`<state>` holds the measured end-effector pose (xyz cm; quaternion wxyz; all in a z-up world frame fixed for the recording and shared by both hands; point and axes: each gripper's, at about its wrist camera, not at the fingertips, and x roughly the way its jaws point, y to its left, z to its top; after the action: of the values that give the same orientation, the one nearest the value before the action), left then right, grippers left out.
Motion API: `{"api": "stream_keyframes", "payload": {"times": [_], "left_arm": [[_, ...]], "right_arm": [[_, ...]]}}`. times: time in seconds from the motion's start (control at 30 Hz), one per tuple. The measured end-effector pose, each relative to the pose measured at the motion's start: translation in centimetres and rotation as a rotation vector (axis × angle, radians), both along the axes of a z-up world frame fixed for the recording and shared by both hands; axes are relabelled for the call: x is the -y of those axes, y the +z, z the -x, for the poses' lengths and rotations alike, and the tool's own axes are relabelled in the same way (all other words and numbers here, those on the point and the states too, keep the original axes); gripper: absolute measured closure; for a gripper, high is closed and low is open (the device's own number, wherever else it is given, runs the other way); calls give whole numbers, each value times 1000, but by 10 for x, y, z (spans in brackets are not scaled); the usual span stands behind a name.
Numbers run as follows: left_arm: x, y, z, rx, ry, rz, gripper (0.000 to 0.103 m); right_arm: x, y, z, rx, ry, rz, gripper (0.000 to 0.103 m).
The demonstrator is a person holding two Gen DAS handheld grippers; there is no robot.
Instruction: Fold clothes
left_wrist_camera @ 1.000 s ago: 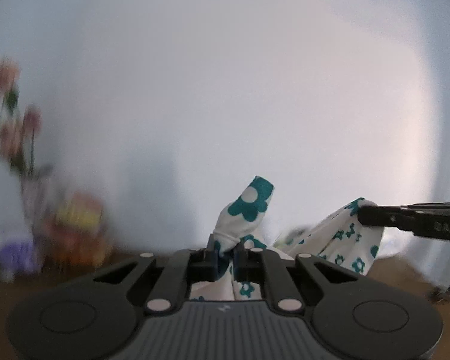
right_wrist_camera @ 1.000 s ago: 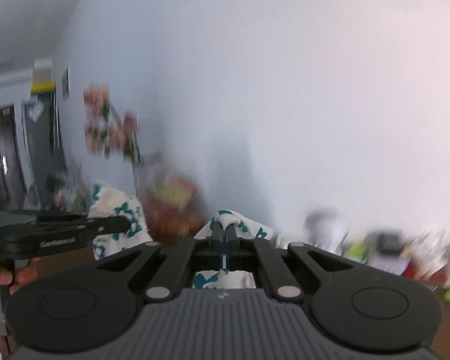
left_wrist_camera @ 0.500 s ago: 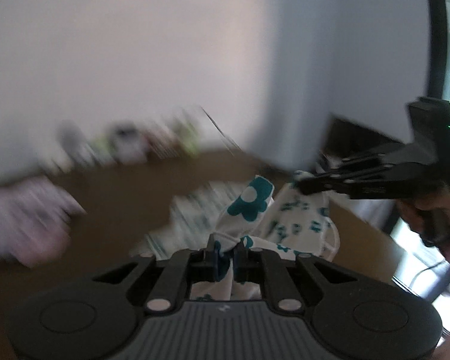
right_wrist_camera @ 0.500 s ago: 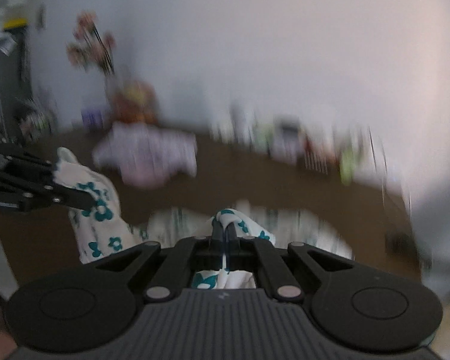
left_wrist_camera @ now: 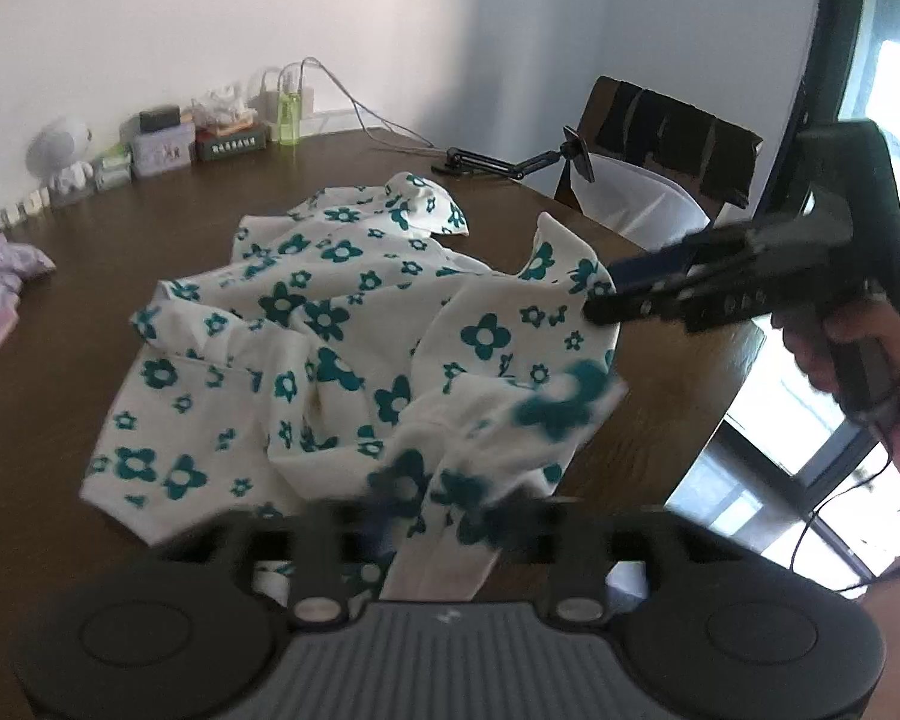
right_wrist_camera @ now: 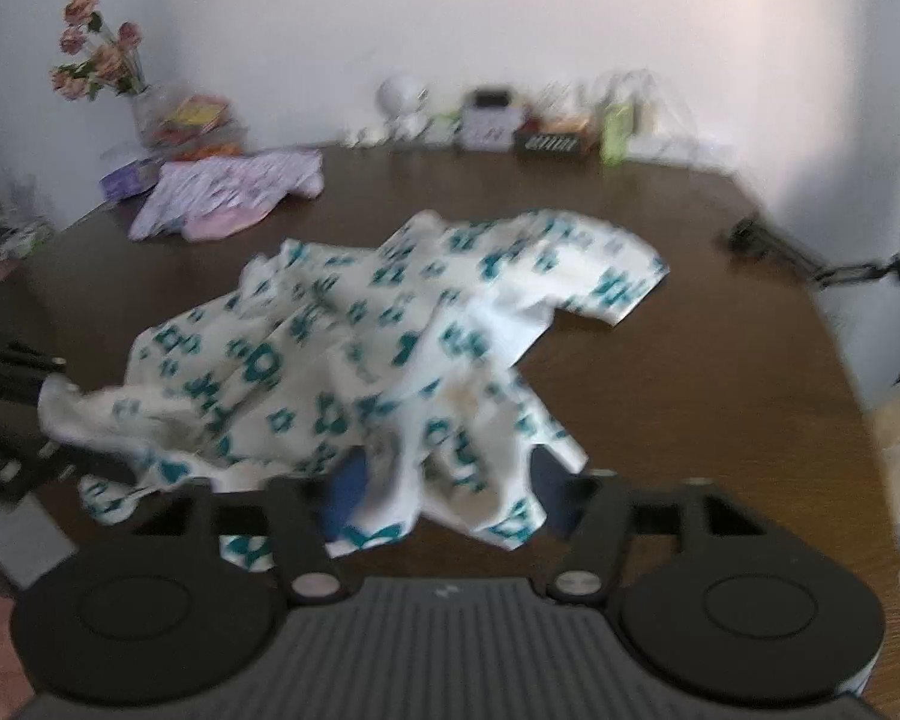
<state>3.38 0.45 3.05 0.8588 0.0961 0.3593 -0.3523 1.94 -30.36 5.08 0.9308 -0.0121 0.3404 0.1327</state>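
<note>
1. My left gripper [left_wrist_camera: 444, 516] is opening. A blurred fold of the flowered garment [left_wrist_camera: 330, 324] lies between its fingers, and the pads no longer press on it, so I count that corner as let go.
2. My right gripper [right_wrist_camera: 444, 480] is opening too. Cloth is draped between its blue pads [right_wrist_camera: 345, 489]; they stand apart from it and I judge nothing is gripped.
3. The garment lies rumpled on the brown table [left_wrist_camera: 150, 228], near the middle and reaching toward the near edge where both my grippers are. It is bunched and far from flat.
4. The relation that matters: the cloth spreads away from both grippers toward the far edge of the table, where small boxes and bottles line the wall. Its long axis seems to run from my near corners to the far ones, slanting toward the far right corner in the right wrist view.
5. A short sleeve or hem corner [right_wrist_camera: 624, 288] sticks out toward the table's right side; my right gripper is nearer to that one.
6. The left wrist view shows the right gripper's tip at the garment's right-hand edge, just beside a raised flap; I cannot tell whether it touches.
7. A folded lilac garment [right_wrist_camera: 234, 195] sits well apart at the far left corner.
8. I judge the next move is to smooth the cloth flat before any fold.
</note>
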Motion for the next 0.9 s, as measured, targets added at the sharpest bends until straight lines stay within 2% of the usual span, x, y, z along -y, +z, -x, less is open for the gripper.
{"api": "stream_keyframes", "payload": {"times": [0.03, 0.1, 0.2, 0.37, 0.5, 0.7, 0.73, 0.77, 0.8, 0.83, 0.87, 0.9], "left_arm": [[-7, 4, 3, 27, 17, 0, 24], [-22, 12, 4, 67, 62, 4, 22], [-48, 18, -7, 76, 154, -10, 14], [-71, 4, -40, 56, 290, -134, 13], [-83, -6, -54, 11, 276, -123, 13], [-84, -19, -78, 4, 267, -135, 16], [-82, -21, -82, 4, 263, -136, 19], [-80, -22, -85, 6, 256, -137, 20], [-77, -24, -90, 9, 250, -140, 25], [-74, -26, -94, 11, 245, -146, 33], [-71, -28, -98, 9, 237, -154, 38], [-68, -30, -102, 4, 228, -161, 49]], "right_arm": [[-1, 5, 3, 21, 1, 3, 37], [-6, 17, 10, 64, 21, 8, 33], [-27, 28, 21, 101, 110, 23, 25], [-76, 29, 26, 83, 308, 21, 22], [-113, 15, 24, 55, 387, 59, 22], [-140, -7, 12, 2, 409, 98, 24], [-143, -10, 12, -4, 408, 108, 32], [-143, -12, 11, -11, 402, 113, 49], [-143, -14, 11, -19, 395, 115, 61], [-141, -15, 9, -27, 385, 110, 82], [-138, -15, 8, -36, 375, 101, 91], [-135, -16, 6, -45, 365, 93, 91]]}}
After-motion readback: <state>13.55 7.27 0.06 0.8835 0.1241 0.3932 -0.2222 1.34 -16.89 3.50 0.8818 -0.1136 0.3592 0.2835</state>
